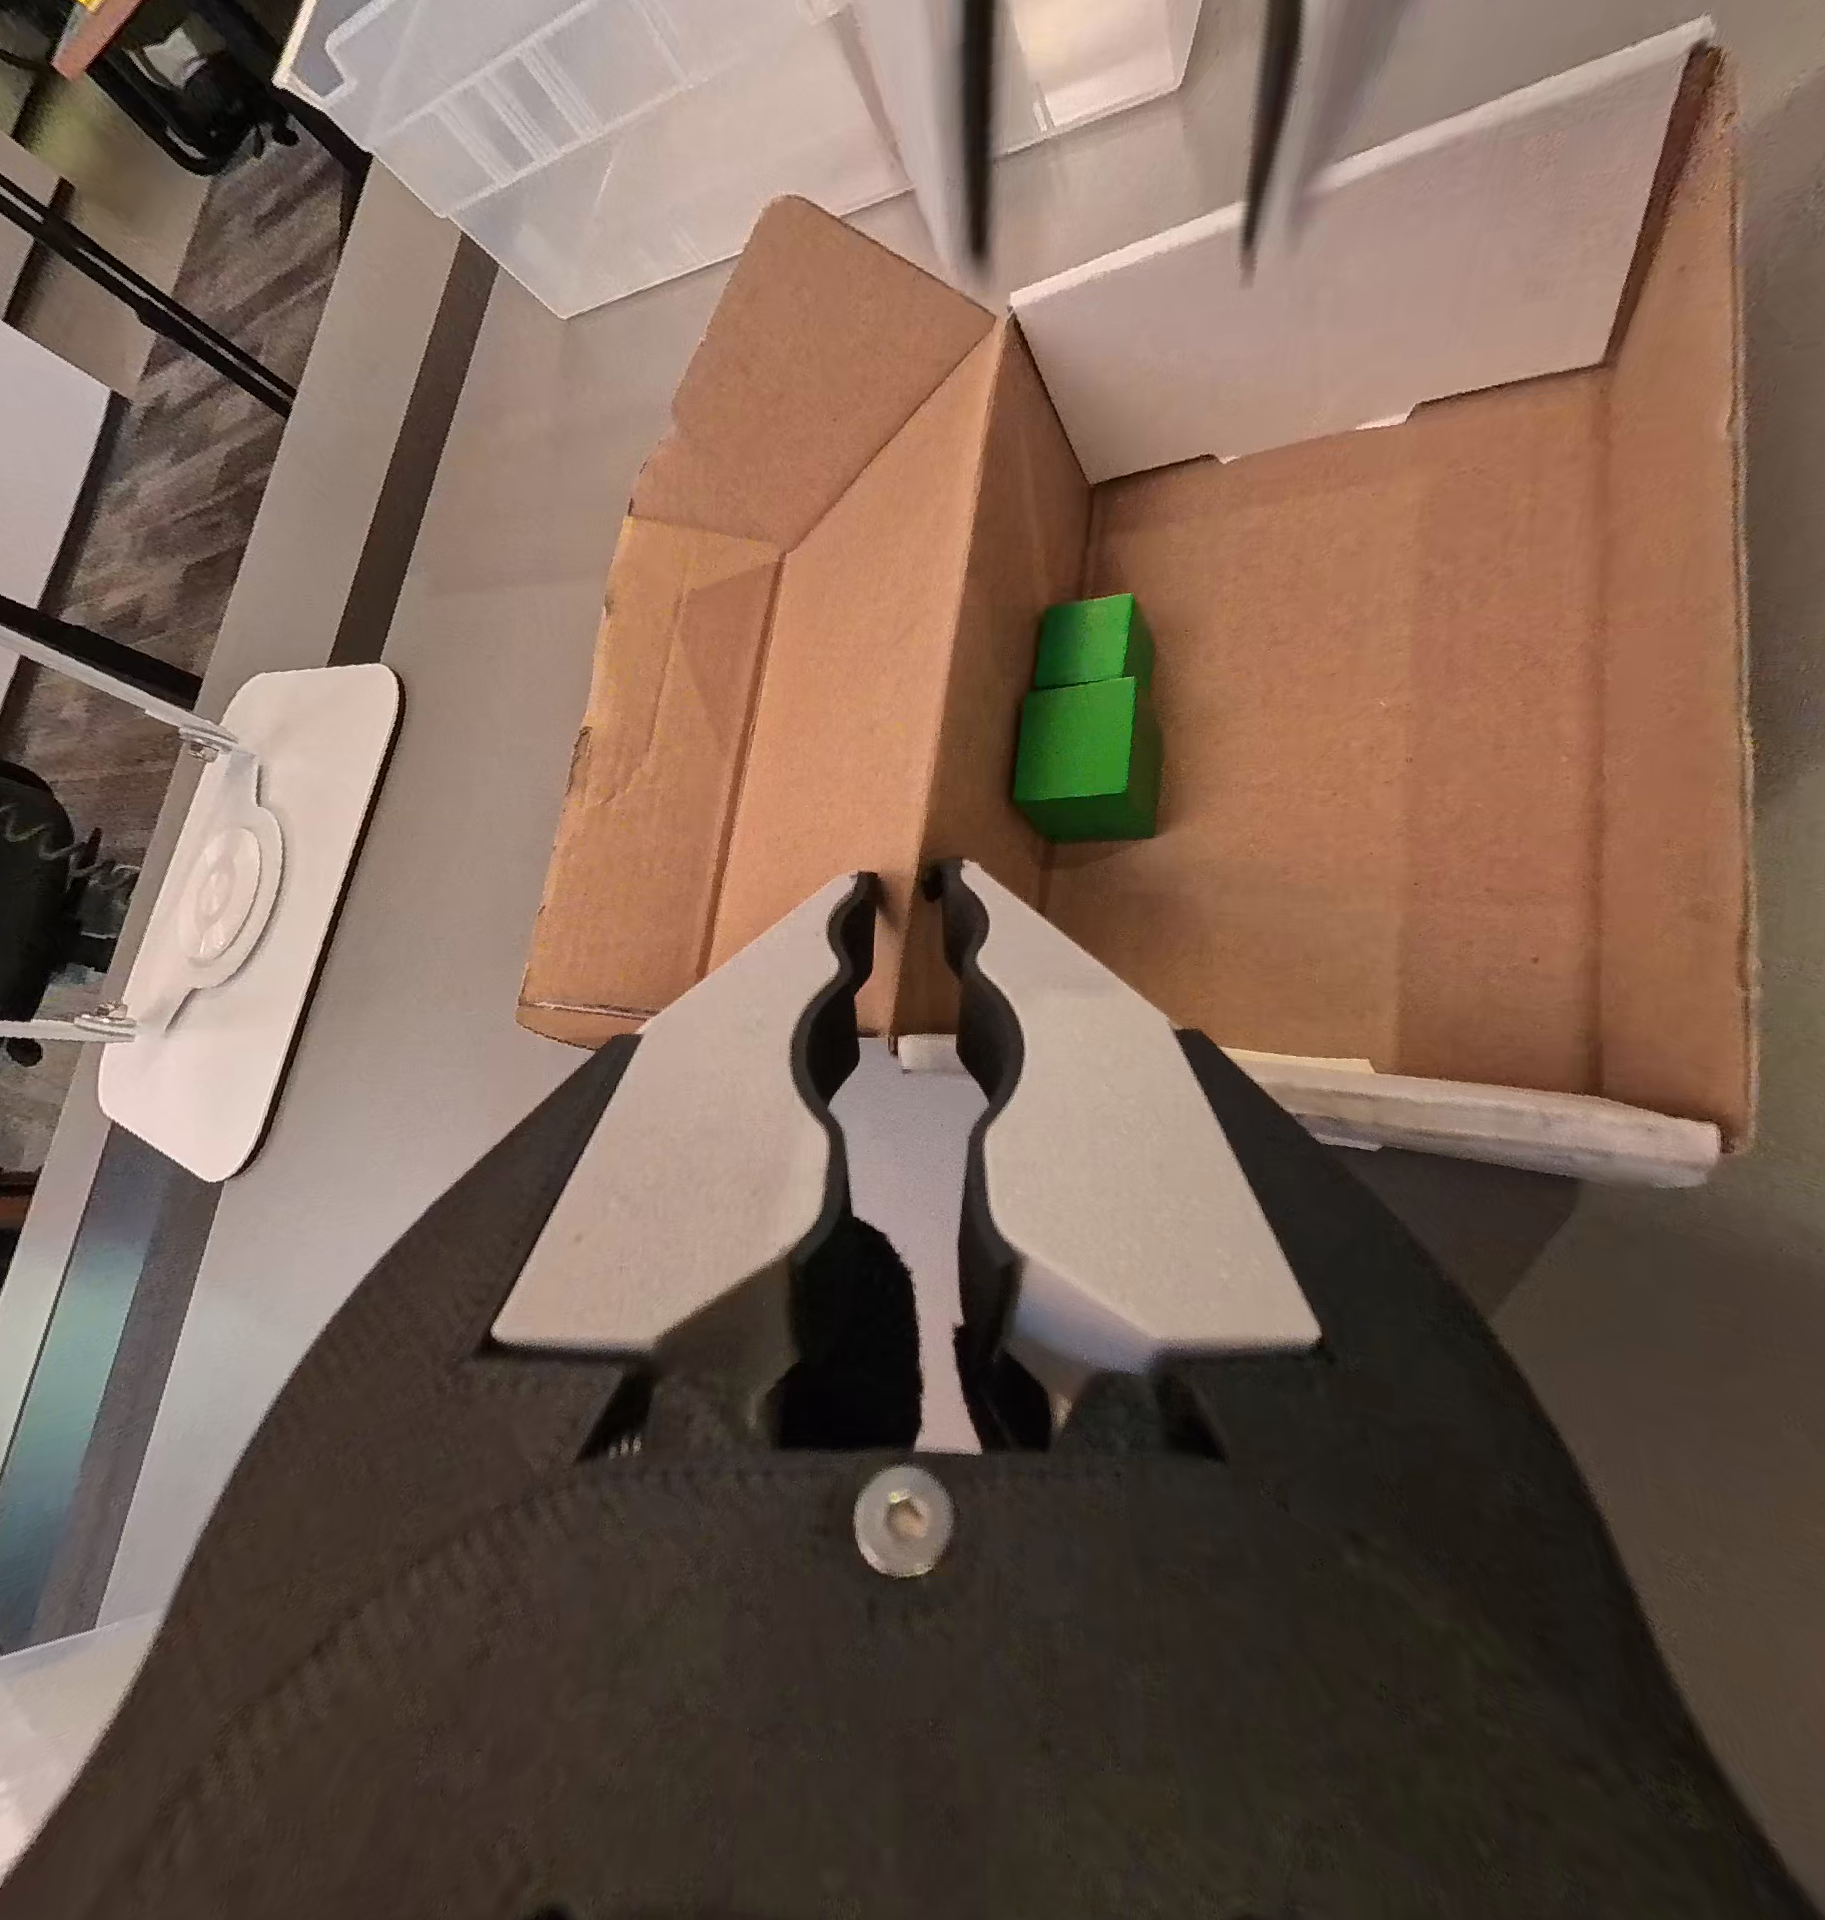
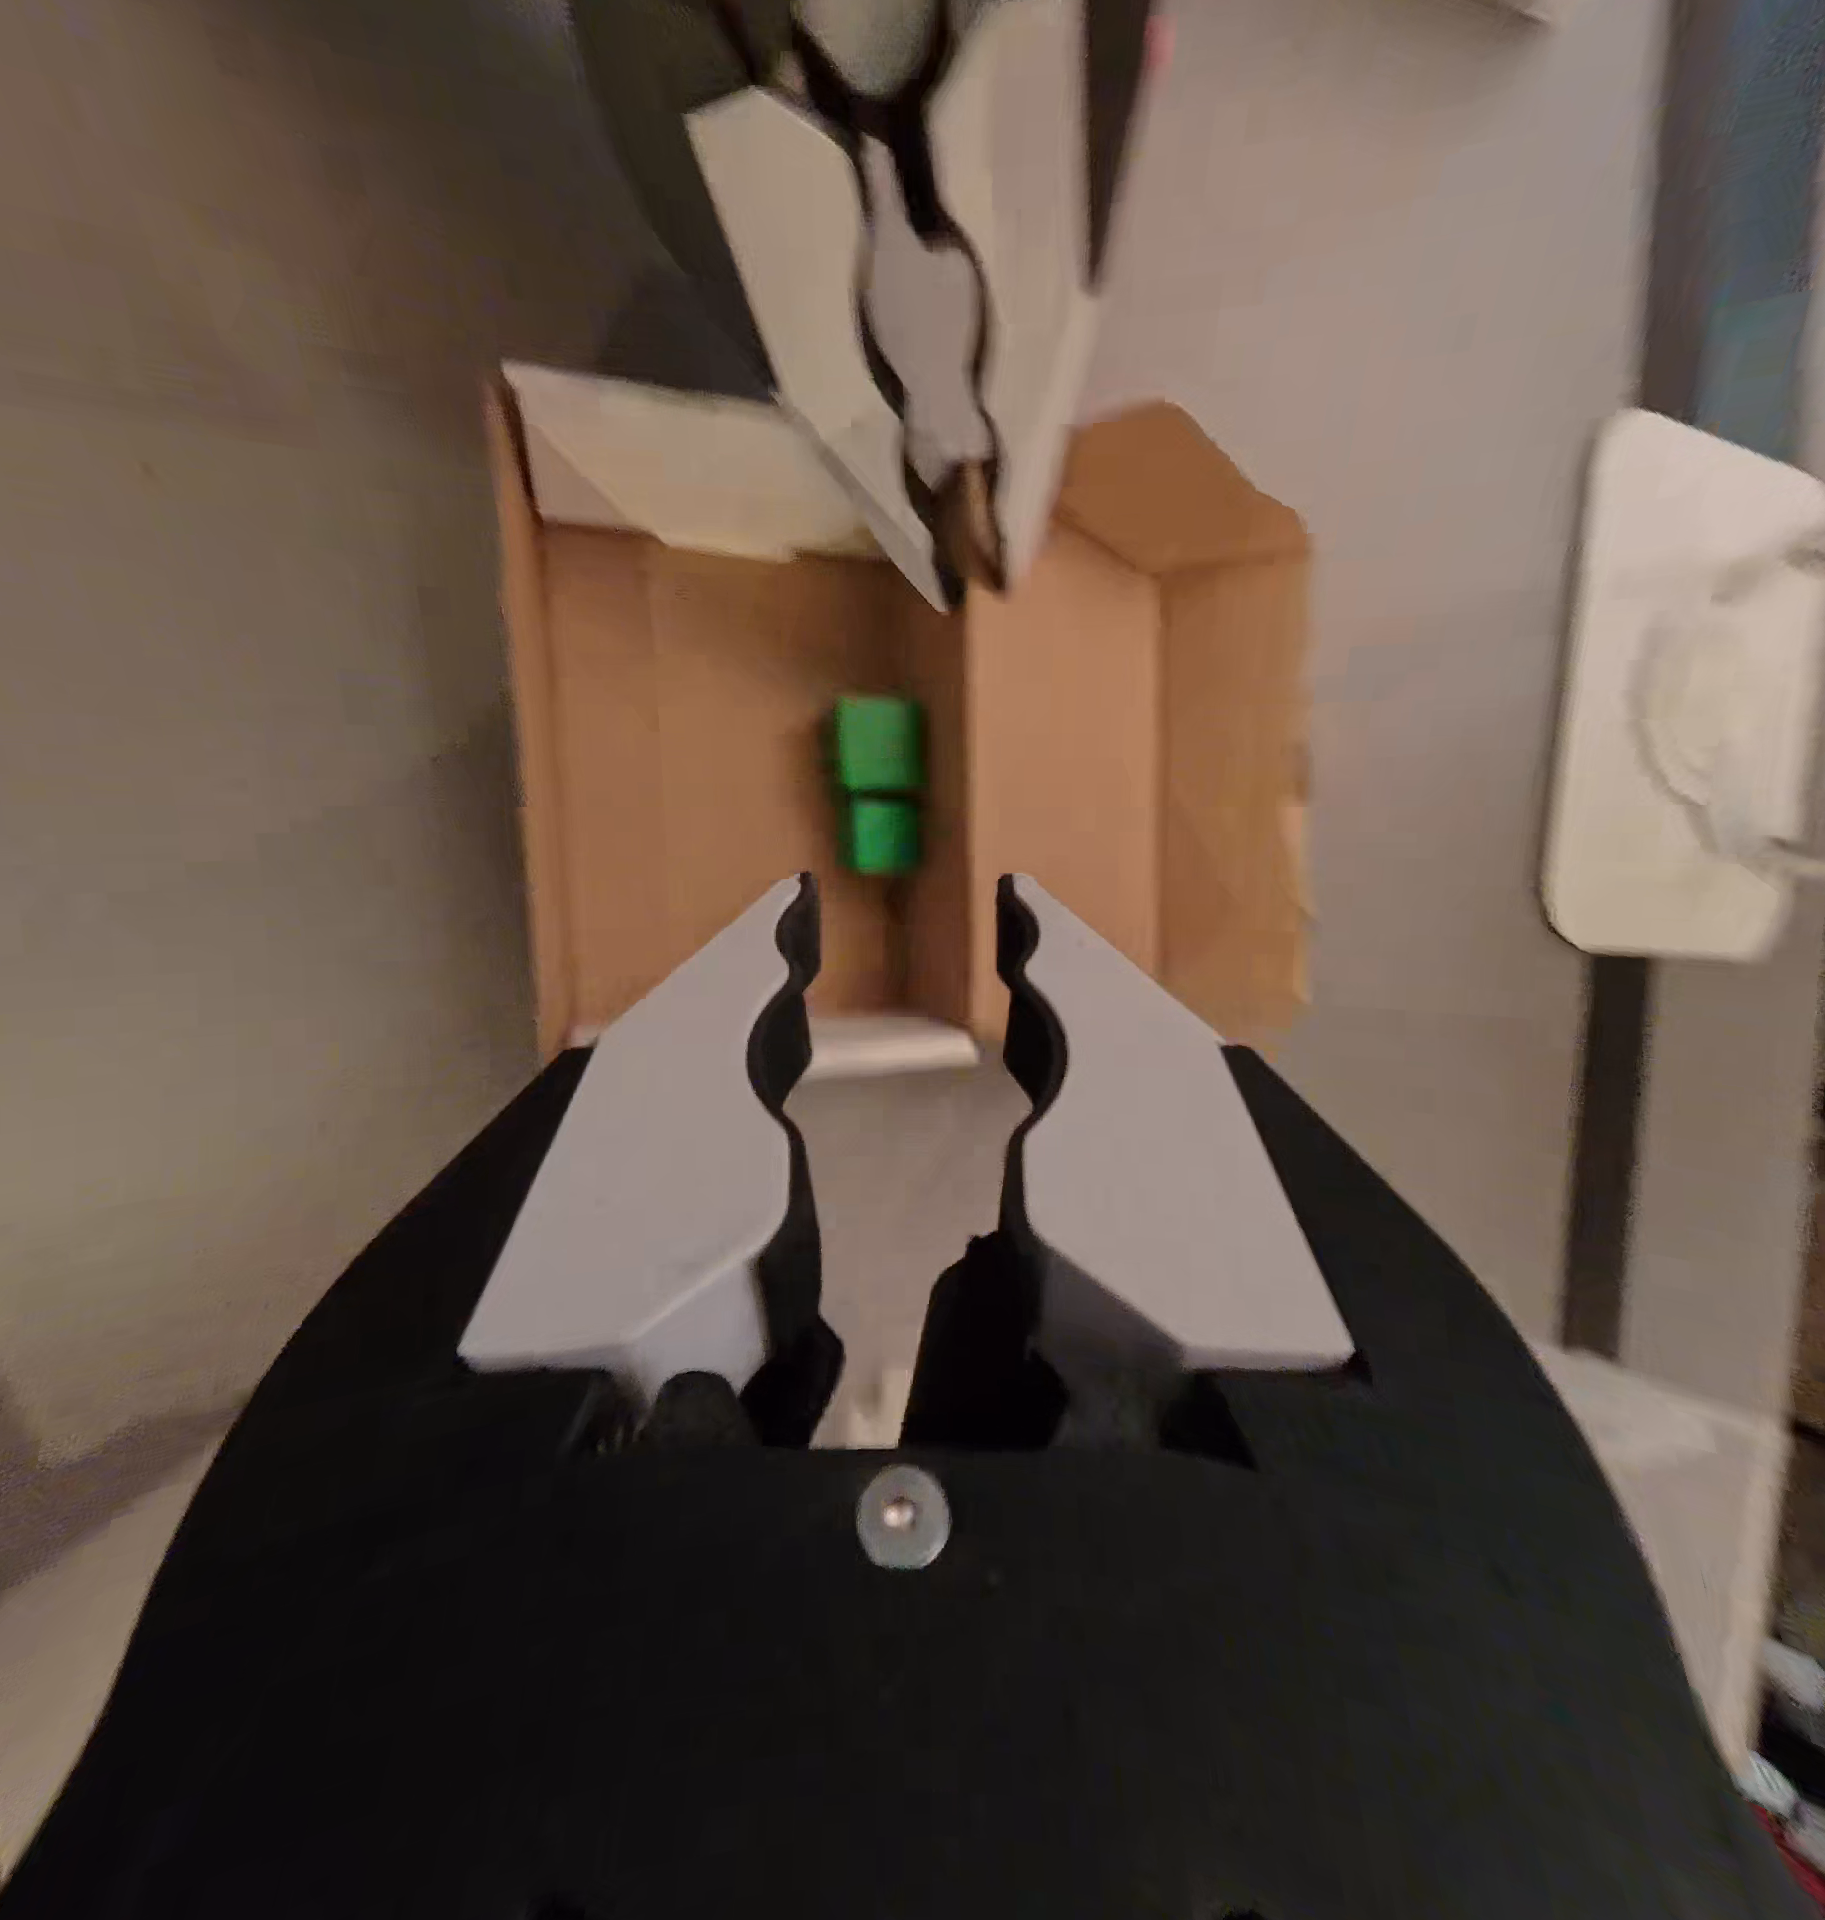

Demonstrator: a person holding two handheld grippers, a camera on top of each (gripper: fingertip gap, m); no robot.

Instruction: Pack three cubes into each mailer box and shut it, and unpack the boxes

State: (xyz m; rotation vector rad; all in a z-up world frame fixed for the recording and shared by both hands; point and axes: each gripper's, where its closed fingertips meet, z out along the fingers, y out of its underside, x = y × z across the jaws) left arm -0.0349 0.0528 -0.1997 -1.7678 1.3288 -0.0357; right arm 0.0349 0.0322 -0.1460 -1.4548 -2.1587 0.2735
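**Left gripper pinching the wall of an open mailer box holding green cubes**

The left gripper (image 1: 903, 883) is nearly closed, its tips pinching the top edge of an upright cardboard wall (image 1: 975, 623) of the open mailer box (image 1: 1407, 779). The box rests on a pale grey surface (image 1: 472, 520), brown inside and white outside. Two green cubes (image 1: 1090, 717) lie on the box floor just beside that wall, touching each other, at about 1 o'clock from the left gripper's tips. A folded flap (image 1: 700, 665) spreads outward at 11 o'clock. In the right wrist view, the right gripper (image 2: 903, 883) stands open and holds nothing; it appears to hover above the near edge of the box, though motion blur makes its height uncertain. The cubes lie at 12 o'clock from its tips. A clear plastic bin (image 1: 596, 156) stands beyond the box, and a white pad (image 1: 253, 914) lies at 9 o'clock.
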